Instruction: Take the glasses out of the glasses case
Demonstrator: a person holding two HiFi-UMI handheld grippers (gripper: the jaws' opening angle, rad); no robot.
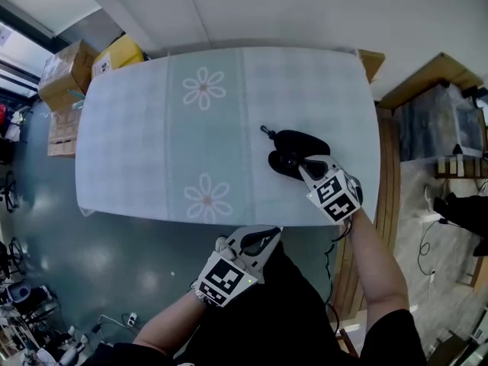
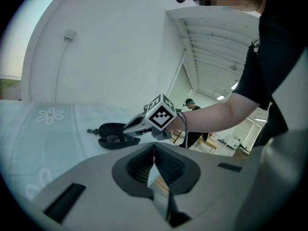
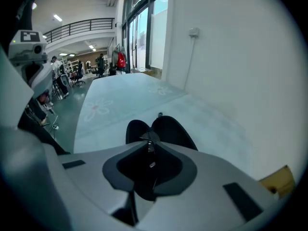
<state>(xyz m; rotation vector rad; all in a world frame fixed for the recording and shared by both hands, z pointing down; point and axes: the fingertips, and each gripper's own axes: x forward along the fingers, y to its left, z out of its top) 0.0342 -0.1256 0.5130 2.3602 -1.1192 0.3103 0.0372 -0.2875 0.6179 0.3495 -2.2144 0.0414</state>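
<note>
Closest to me, my left gripper (image 1: 261,240) hangs off the table's near edge, its jaws pressed together on nothing. Just beyond, over the near right part of the table (image 1: 137,151), my right gripper (image 1: 306,168) reaches into the open black glasses case (image 1: 303,141); its jaws are pinched on a thin part of the glasses (image 1: 284,162), which lie in the lower half of the case, lid tipped back behind them. Farther off, the pale cloth shows a printed flower (image 1: 203,88), and cardboard boxes (image 1: 67,69) stand past the far left corner.
</note>
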